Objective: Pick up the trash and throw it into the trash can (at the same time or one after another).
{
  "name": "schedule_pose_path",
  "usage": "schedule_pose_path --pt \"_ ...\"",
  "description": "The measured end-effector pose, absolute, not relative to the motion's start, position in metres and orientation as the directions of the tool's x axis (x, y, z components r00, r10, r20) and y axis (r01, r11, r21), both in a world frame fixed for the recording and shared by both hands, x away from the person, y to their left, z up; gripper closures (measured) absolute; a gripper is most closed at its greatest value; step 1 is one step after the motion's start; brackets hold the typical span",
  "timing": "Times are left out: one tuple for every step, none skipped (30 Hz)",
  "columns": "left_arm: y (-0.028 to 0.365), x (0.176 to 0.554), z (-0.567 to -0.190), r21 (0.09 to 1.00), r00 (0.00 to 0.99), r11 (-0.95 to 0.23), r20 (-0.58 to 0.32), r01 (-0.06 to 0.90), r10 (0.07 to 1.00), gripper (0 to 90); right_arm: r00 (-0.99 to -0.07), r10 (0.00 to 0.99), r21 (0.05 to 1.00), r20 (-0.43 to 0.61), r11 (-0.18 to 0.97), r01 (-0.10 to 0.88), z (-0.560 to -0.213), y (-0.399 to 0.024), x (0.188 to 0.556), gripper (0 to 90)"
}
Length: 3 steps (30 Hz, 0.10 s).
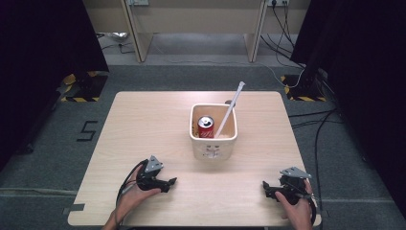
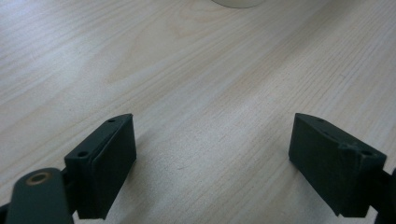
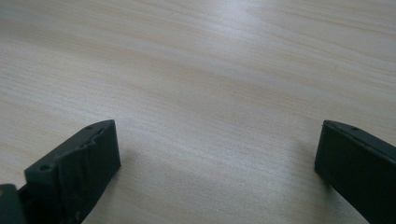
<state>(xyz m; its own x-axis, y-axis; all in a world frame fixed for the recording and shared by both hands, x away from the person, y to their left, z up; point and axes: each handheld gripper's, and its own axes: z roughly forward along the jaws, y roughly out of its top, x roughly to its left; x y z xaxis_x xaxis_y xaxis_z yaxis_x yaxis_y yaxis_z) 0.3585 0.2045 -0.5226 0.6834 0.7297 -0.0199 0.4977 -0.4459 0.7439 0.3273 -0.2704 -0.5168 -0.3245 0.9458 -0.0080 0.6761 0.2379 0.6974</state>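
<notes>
Cream bin, containing a red can and white straw, is sitting mid-frame above the left gripper and right gripper, both resting lower frame, jaws apart.

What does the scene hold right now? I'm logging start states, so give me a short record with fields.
surface: light wooden table
container: cream square bin, mid-table
bin contents: red soda can, upright; white straw-like stick leaning out over the far right rim
left gripper: open, holding nothing, low over the near left of the table
right gripper: open, holding nothing, low over the near right
contact: neither gripper touches the bin
</notes>
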Motion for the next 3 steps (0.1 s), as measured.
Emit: schedule_pose_path --pt "0.2045 0.3585 -0.5226 0.744 0.683 -0.446 -0.02 0.498 0.73 14.3 -0.324 0.946 0.698 -0.009 0.238 0.676 -0.5168 -0.2703 0.3274 0.3" --pt "0.2045 0.3585 -0.5227 0.744 0.683 -0.445 -0.02 0.498 0.73 14.4 -0.324 0.946 0.697 -0.008 0.238 0.676 -0.5167 -0.2703 0.3274 0.3" --pt "0.2045 0.3585 -0.5227 0.744 0.683 -0.445 -0.02 0.498 0.73 14.4 -0.324 0.946 0.698 -0.008 0.237 0.676 -0.5168 -0.2703 0.3274 0.2"
